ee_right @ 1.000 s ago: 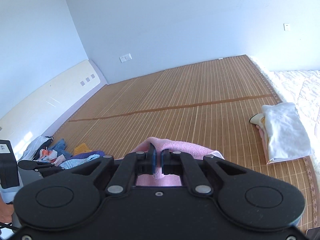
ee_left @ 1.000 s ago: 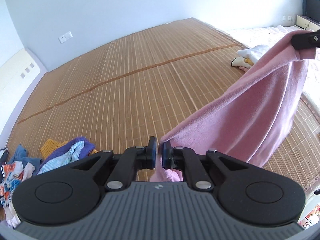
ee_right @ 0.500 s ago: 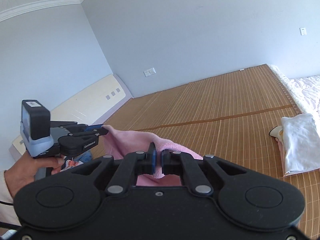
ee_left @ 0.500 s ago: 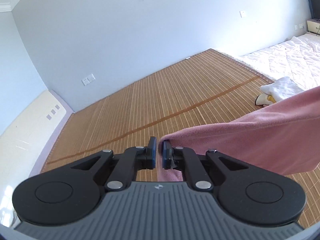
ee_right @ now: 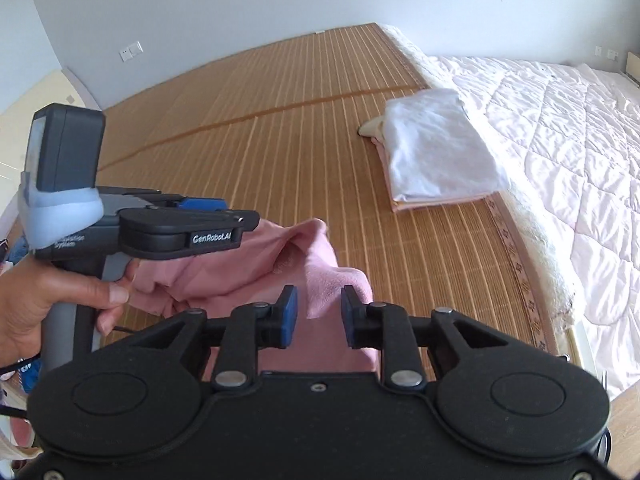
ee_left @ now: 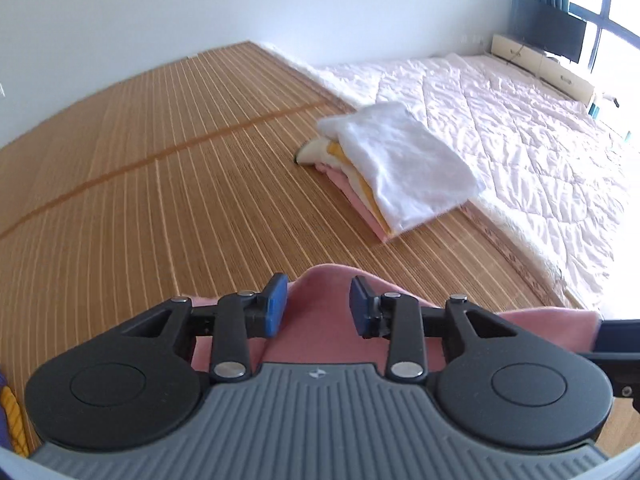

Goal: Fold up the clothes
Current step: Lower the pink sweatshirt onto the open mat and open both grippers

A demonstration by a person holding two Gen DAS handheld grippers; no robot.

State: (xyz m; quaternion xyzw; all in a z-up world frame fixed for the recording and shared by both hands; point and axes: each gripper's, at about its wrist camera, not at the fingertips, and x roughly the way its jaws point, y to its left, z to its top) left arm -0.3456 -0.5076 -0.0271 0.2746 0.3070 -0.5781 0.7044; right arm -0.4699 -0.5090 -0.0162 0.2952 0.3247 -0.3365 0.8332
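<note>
Both hand-held grippers stand with fingers spread over a pink garment (ee_right: 248, 264) bunched low on the bamboo mat (ee_right: 280, 148): the left gripper (ee_left: 318, 306) has cloth lying between and under its parted pads, and the right gripper (ee_right: 319, 314) straddles a raised fold, neither visibly pinching. The garment's long axis appears to run left to right between them, though its far ends are hidden. A folded stack (ee_right: 436, 156) lies ahead and to the right, near the white quilt (ee_right: 560, 128); open mat stretches ahead and left.
</note>
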